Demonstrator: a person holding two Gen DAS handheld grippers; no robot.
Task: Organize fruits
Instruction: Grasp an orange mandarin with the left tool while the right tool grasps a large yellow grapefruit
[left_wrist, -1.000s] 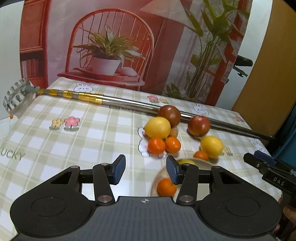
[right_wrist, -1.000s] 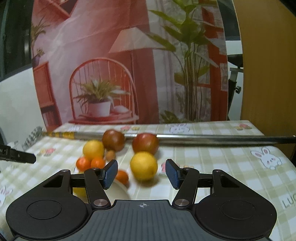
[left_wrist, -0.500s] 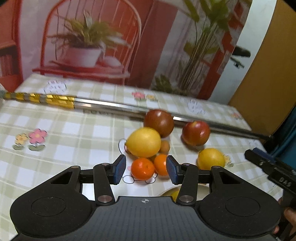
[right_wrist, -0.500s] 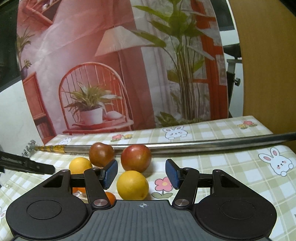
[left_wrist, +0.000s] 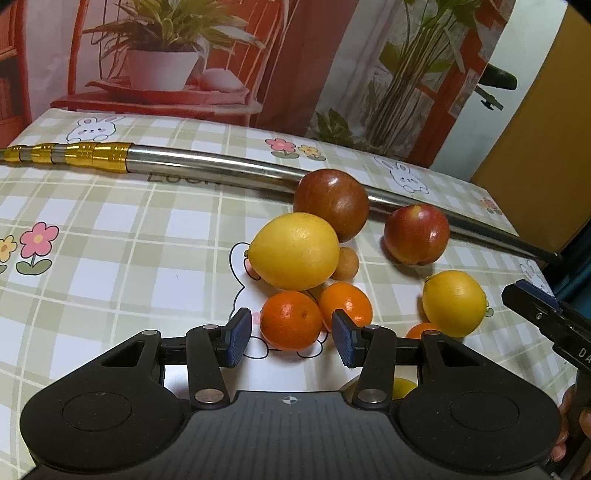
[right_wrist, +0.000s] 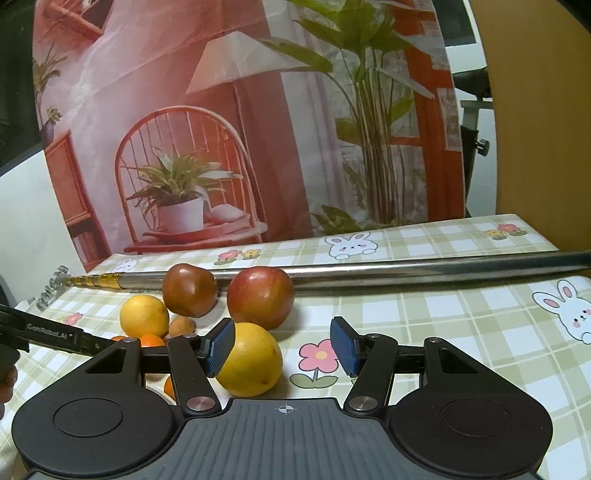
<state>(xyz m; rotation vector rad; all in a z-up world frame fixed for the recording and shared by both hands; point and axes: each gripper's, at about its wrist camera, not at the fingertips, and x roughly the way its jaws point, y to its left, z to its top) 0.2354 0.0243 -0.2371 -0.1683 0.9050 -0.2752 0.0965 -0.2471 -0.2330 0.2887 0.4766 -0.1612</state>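
Left gripper (left_wrist: 291, 341), fingers spread wide and empty, is shown framing a tangerine (left_wrist: 290, 319) at lower centre on the desk (left_wrist: 110, 236); right gripper (right_wrist: 282, 349), equally wide, is offset beside a lemon (right_wrist: 251, 360), so centring before closure is advised.

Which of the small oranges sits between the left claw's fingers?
The nearer, left-hand orange, framed by the open left claw. Its neighbour sits farther back and right.

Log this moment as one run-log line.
left gripper: open, at tangerine | right gripper: open, at lemon | nothing held
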